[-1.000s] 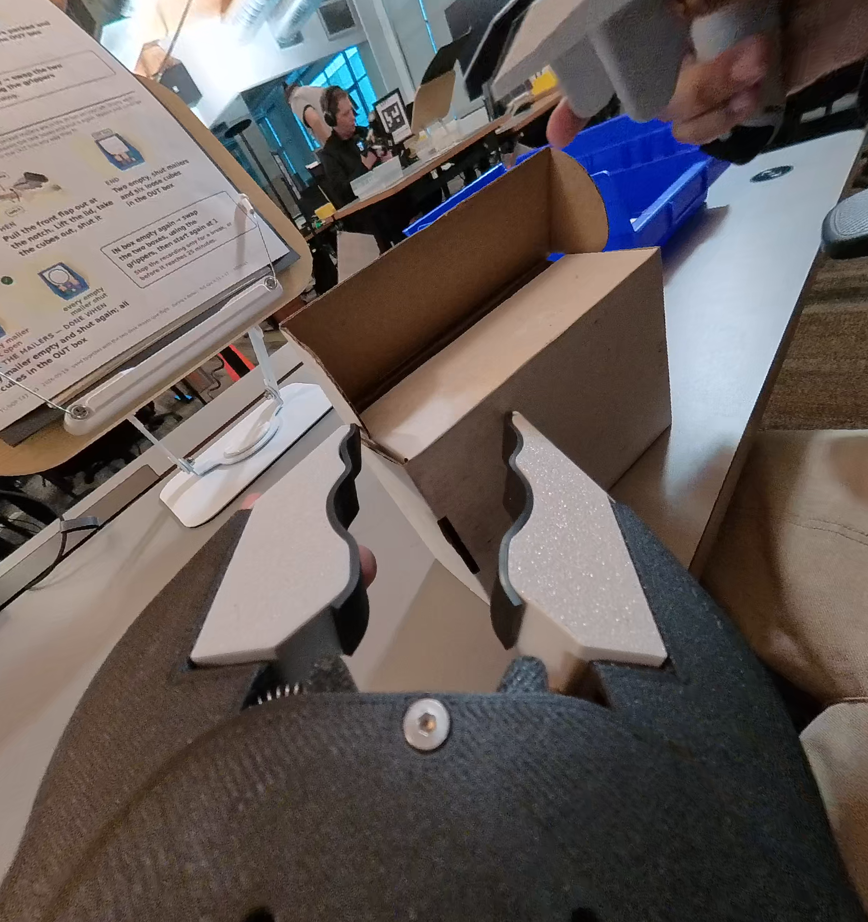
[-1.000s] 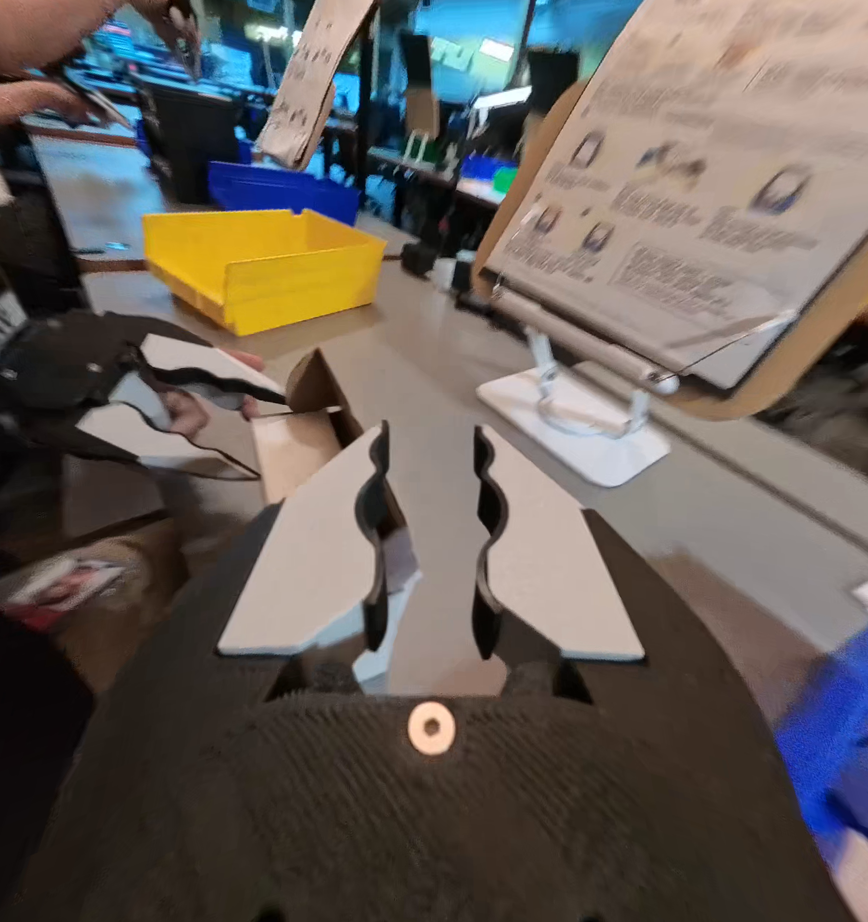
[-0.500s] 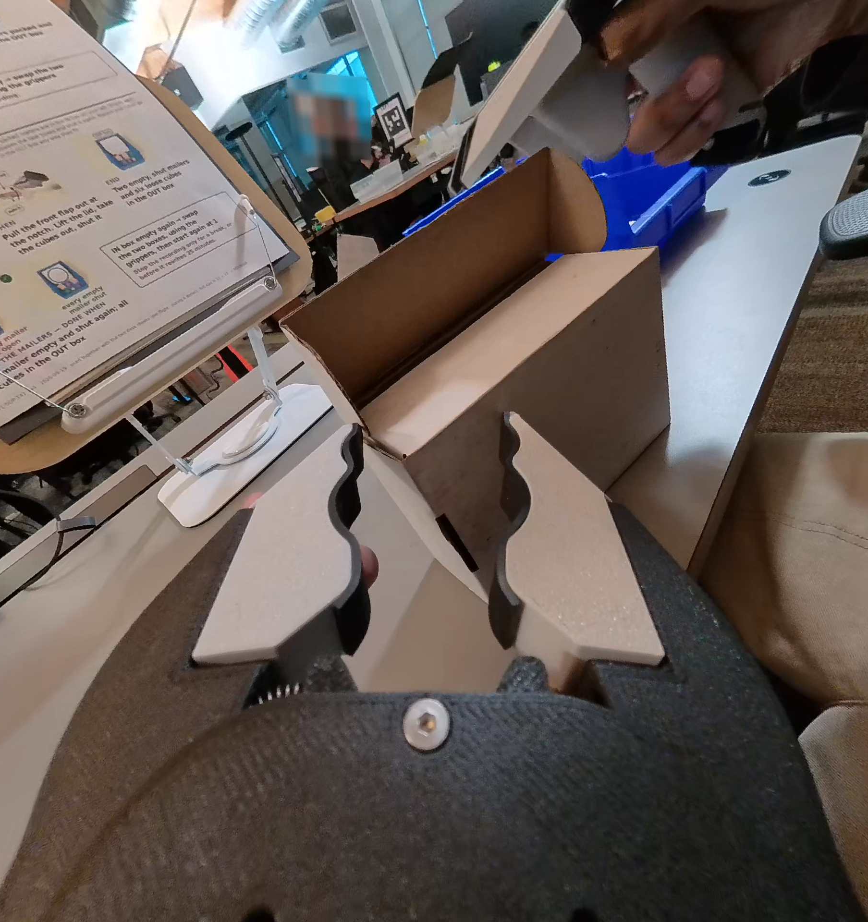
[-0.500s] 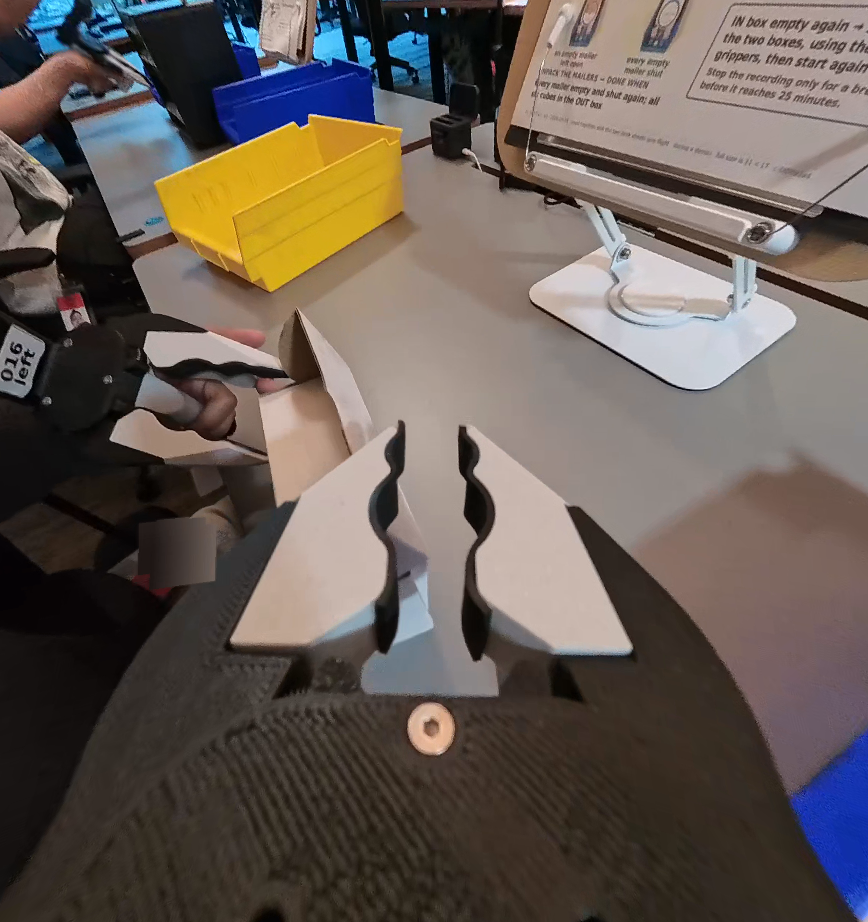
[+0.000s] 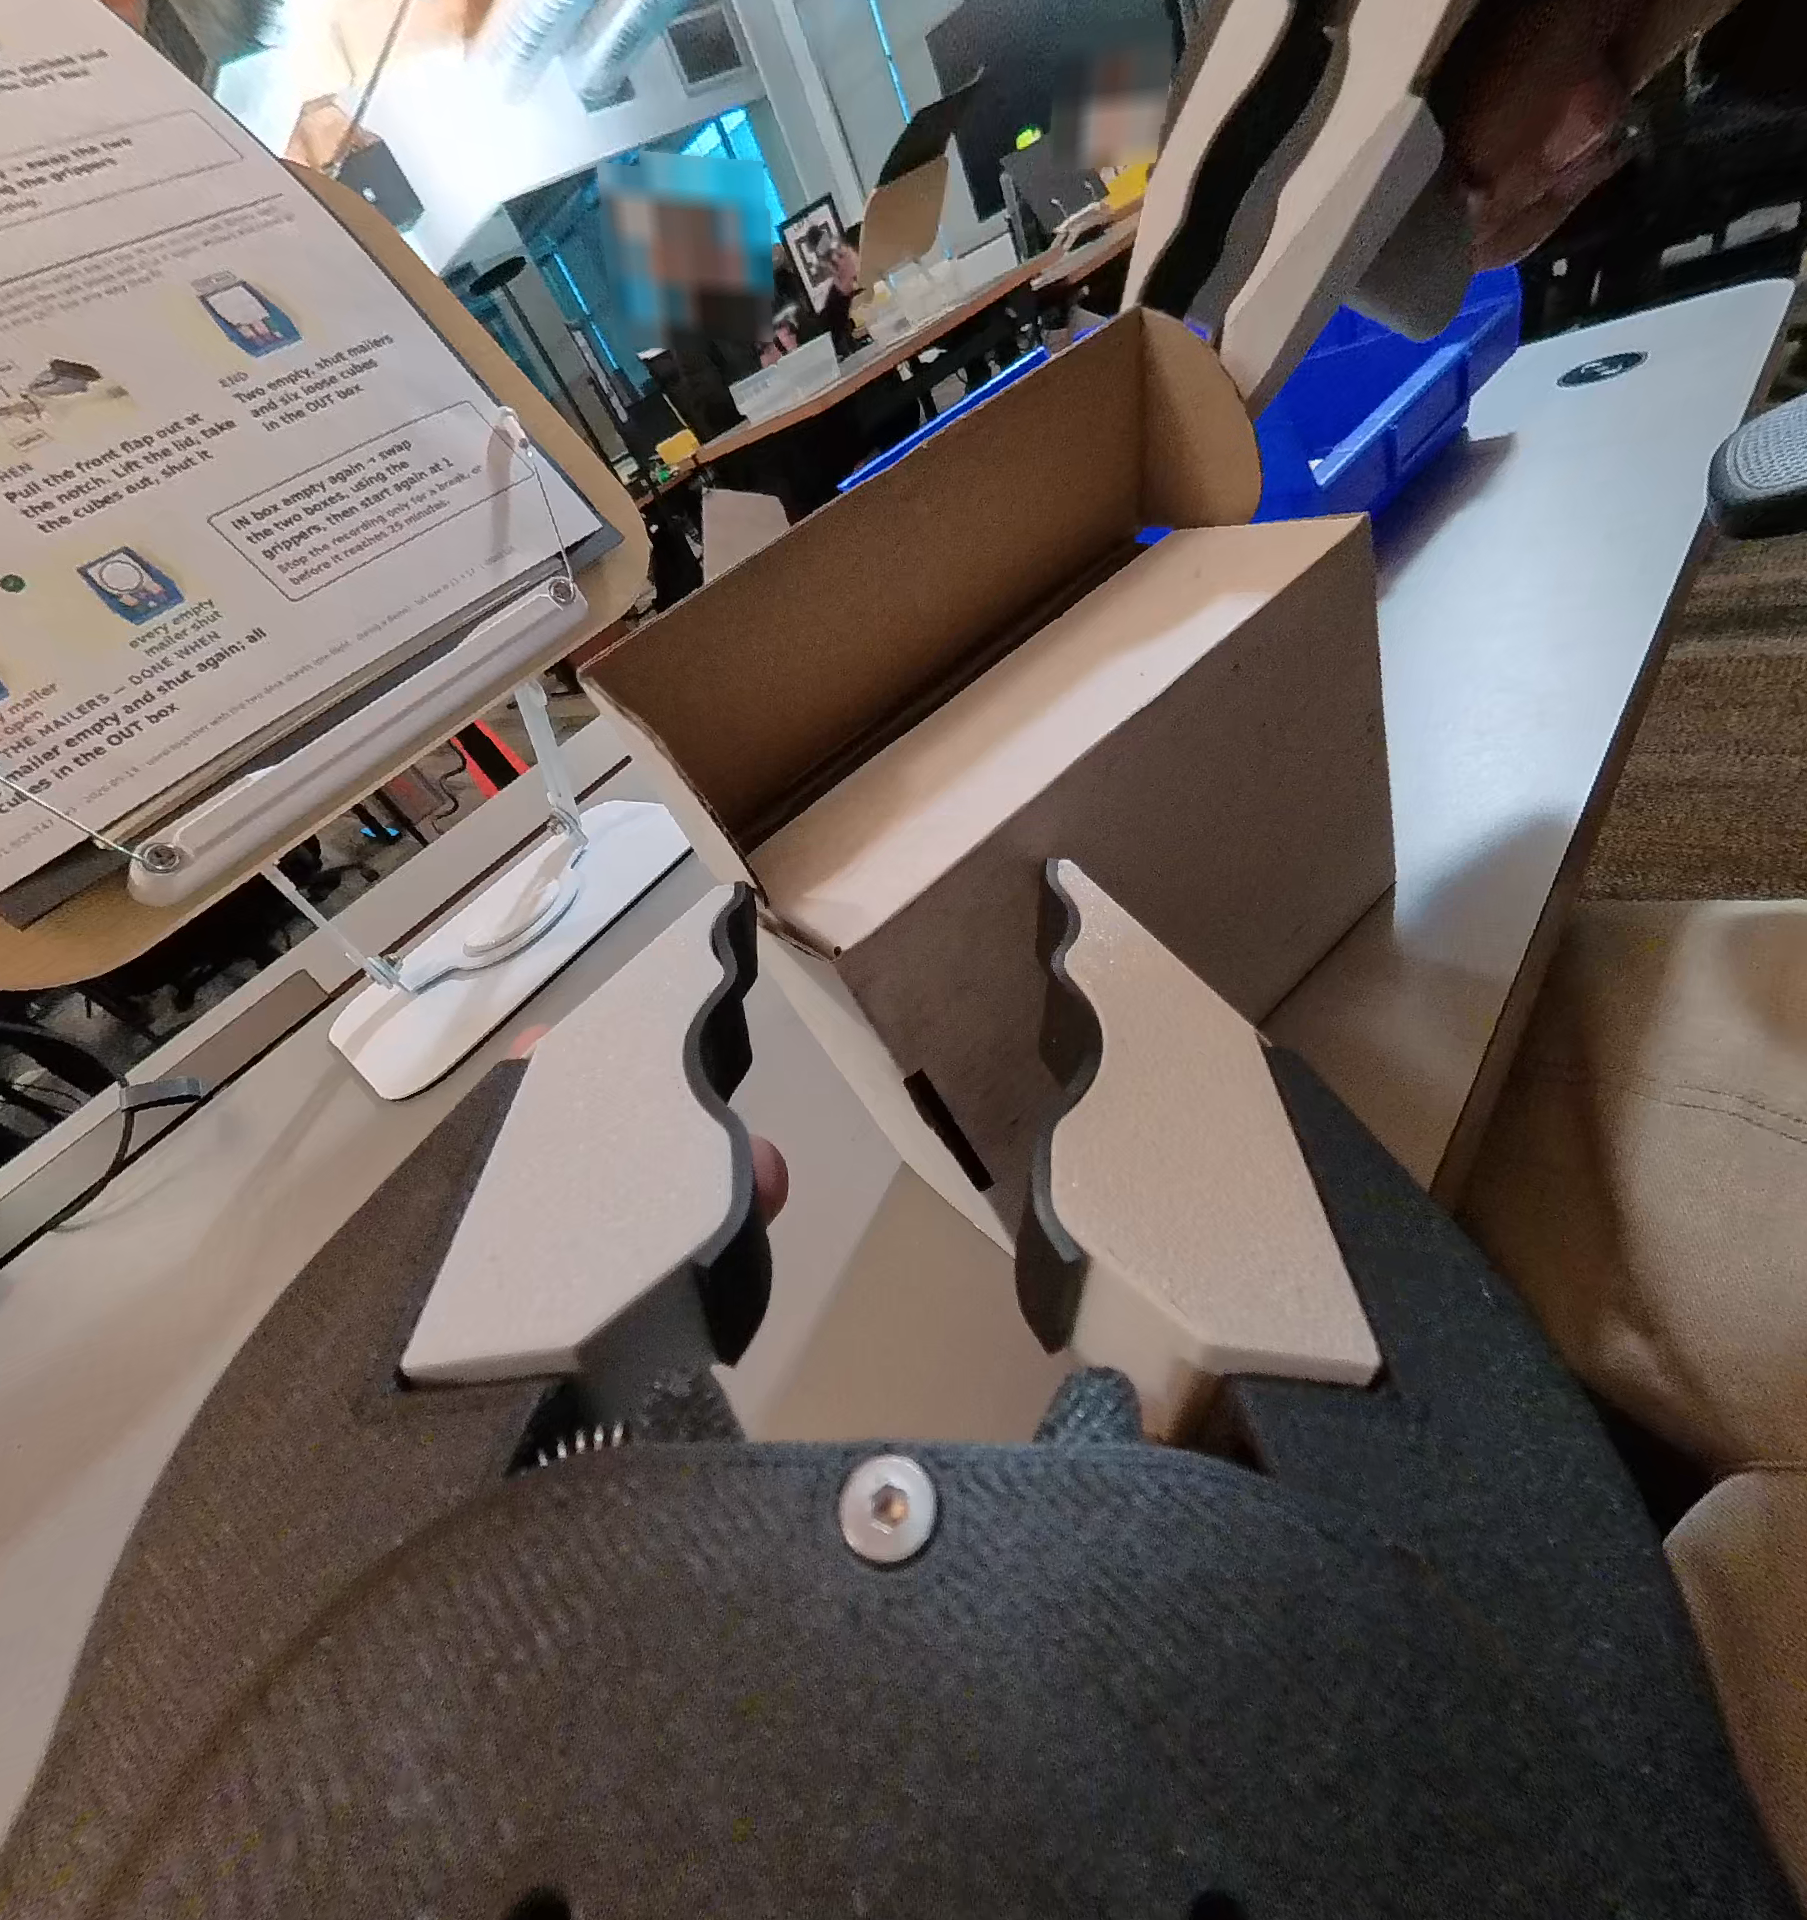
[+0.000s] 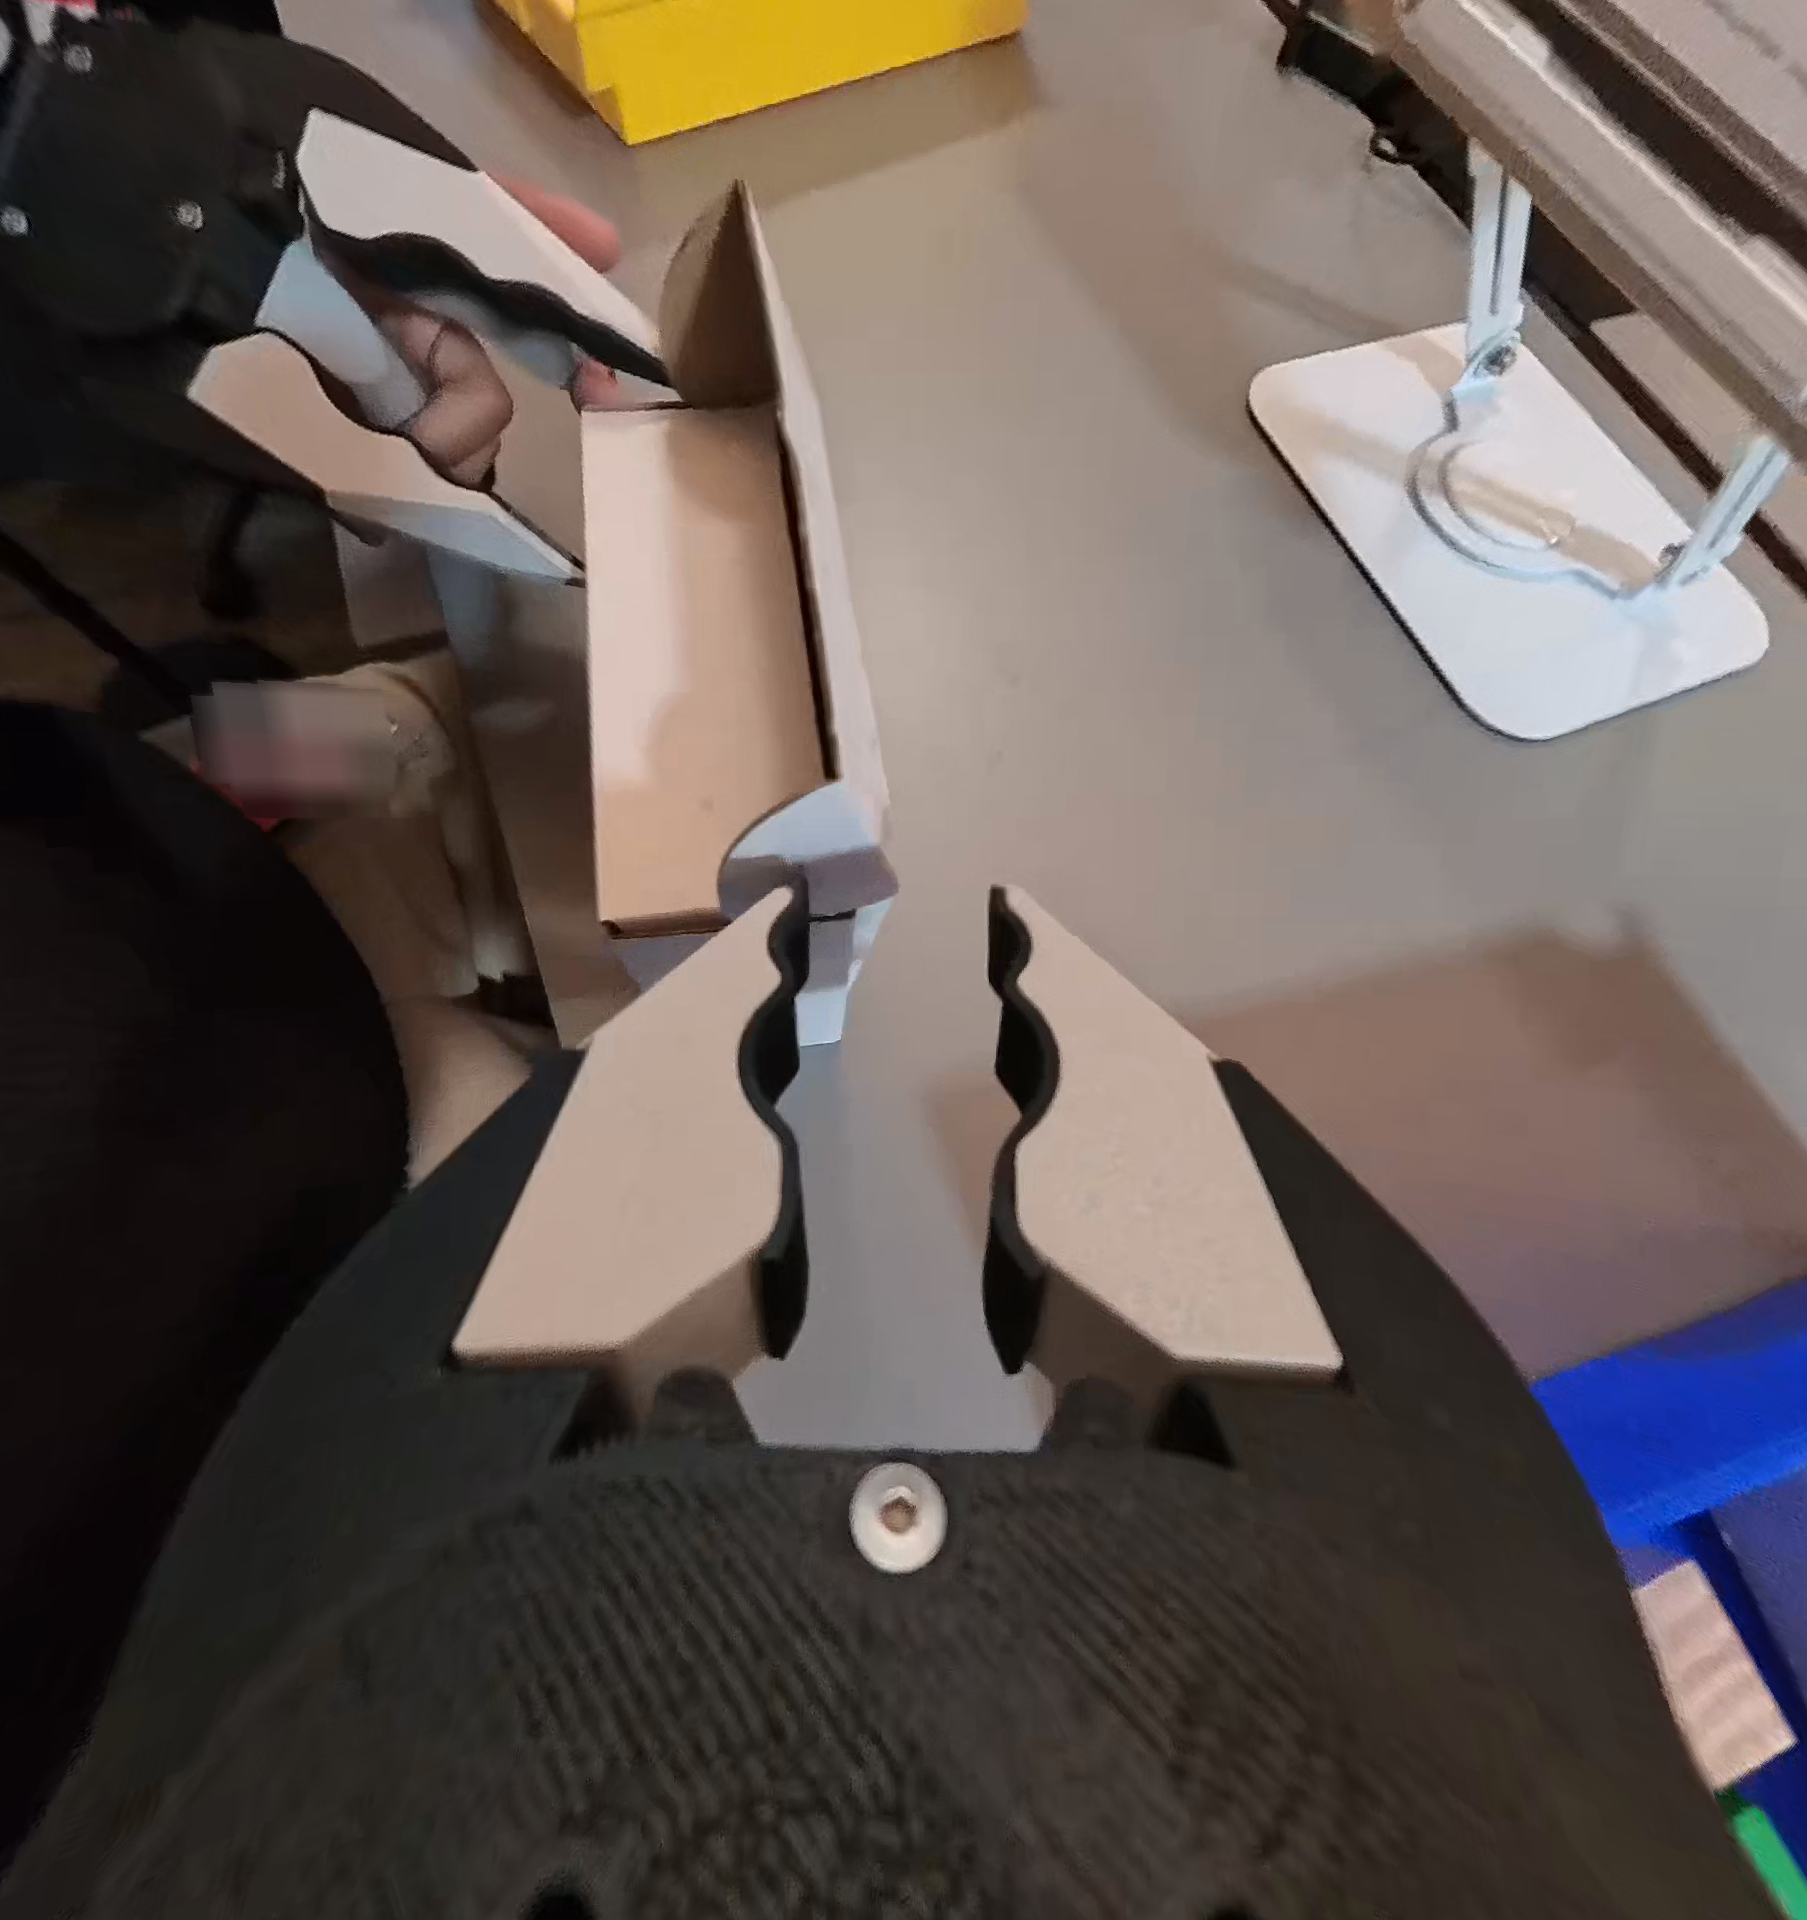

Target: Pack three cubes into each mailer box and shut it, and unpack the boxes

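One mailer box [image 5: 1117,748]: lid stood raised, near table [image 5: 1564,582] edge.
Left gripper [image 5: 899,1101]: jaws wide, empty, beside box corner.
Right gripper [image 6: 894,1122]: jaws parted, empty, above box end.

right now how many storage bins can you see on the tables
2: a yellow bin at the far end of the table, beyond the open mailer box, and a blue bin behind the box. Others may be hidden.

Grey table [image 6: 1138,582] carries open mailer box [image 6: 701,665], white stand base [image 6: 1501,540], yellow bin [image 6: 774,52]
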A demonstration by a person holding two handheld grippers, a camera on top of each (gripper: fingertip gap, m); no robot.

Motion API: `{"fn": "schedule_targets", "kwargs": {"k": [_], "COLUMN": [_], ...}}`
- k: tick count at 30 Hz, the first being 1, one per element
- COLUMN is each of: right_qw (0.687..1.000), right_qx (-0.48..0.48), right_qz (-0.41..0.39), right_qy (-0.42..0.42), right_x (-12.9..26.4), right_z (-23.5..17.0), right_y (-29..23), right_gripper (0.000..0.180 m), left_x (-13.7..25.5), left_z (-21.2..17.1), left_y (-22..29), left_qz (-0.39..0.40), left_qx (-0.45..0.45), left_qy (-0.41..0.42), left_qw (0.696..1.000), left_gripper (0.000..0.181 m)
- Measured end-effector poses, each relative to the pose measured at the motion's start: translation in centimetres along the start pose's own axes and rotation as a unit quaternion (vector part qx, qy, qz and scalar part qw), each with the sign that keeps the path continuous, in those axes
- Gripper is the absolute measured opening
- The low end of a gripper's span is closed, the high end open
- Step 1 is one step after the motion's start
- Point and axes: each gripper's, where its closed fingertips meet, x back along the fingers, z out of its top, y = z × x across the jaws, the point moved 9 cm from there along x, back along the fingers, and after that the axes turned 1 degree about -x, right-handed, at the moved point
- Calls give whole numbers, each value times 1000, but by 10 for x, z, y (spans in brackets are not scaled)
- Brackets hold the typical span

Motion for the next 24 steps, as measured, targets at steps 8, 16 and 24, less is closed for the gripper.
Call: {"fn": "schedule_targets", "kwargs": {"k": [8, 16, 24], "right_qw": [988, 987, 991], "right_qx": [148, 130, 79], "right_qz": [-14, 33, 76], "right_qy": [38, 82, 74], "right_x": [-4, -3, -9], "right_z": [3, 5, 1], "right_y": [-6, -6, -4], "right_gripper": [29, 18, 10], "left_x": [1, 1, 1], "left_z": [-1, -3, -5], "left_y": [-3, -6, -8], "left_qz": [3, 5, 1], "left_qx": [7, 16, 11], "left_qy": [0, 4, 4], "left_qw": [1000, 1000, 1000], "left_gripper": [53, 54, 54]}}
